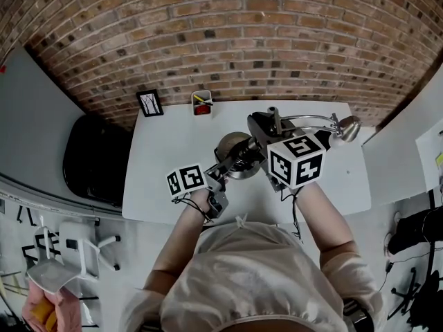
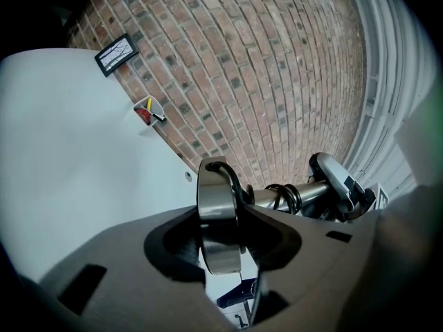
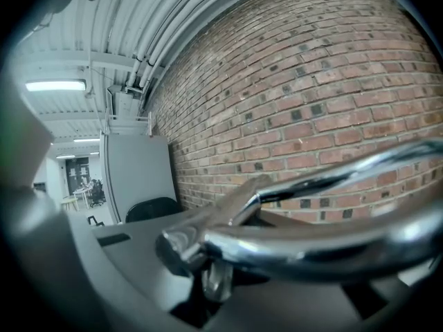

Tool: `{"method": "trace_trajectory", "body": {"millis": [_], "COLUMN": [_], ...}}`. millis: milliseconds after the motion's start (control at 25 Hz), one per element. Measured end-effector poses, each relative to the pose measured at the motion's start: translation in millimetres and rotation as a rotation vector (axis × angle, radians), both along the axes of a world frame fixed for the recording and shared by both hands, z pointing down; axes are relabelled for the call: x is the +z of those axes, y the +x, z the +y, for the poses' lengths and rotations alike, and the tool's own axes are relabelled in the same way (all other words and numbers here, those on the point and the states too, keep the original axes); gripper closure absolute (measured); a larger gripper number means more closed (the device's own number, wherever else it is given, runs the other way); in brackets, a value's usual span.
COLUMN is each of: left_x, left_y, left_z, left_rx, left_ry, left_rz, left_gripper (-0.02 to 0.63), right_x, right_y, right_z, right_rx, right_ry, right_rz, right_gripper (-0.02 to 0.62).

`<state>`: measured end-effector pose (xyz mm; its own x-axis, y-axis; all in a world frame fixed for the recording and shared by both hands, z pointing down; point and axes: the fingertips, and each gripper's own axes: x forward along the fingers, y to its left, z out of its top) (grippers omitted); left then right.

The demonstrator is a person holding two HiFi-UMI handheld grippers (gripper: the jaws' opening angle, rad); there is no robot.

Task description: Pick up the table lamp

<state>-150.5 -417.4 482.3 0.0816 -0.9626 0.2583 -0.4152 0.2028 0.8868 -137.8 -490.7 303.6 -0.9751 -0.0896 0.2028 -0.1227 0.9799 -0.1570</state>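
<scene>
Nearest, at the bottom of the head view, is the person's pale top (image 1: 242, 275). Above it, in the middle, the left gripper (image 1: 234, 159) and the right gripper (image 1: 266, 131) both hold the table lamp (image 1: 348, 127) at the white table (image 1: 159, 178). A picture frame (image 1: 150, 103) and a small pot (image 1: 201, 102) sit by the brick wall (image 1: 228, 33).

Low in the middle of the left gripper view, the jaws are closed on the lamp's round metal base (image 2: 218, 213).

Across the bottom of the right gripper view, the jaws squeeze the lamp's shiny arm (image 3: 311, 244).
</scene>
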Motion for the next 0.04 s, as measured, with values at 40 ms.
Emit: {"method": "trace_trajectory", "body": {"millis": [40], "left_x": [0.7], "left_y": [-0.3], "left_z": [0.4], "left_rx": [0.0], "left_ry": [-0.002], "left_rz": [0.001], "left_gripper": [0.451], "right_x": [0.6], "right_y": [-0.6], "right_z": [0.5], "right_rx": [-0.001], "right_ry": [0.0], "right_rz": [0.001], "right_gripper": [0.543]}}
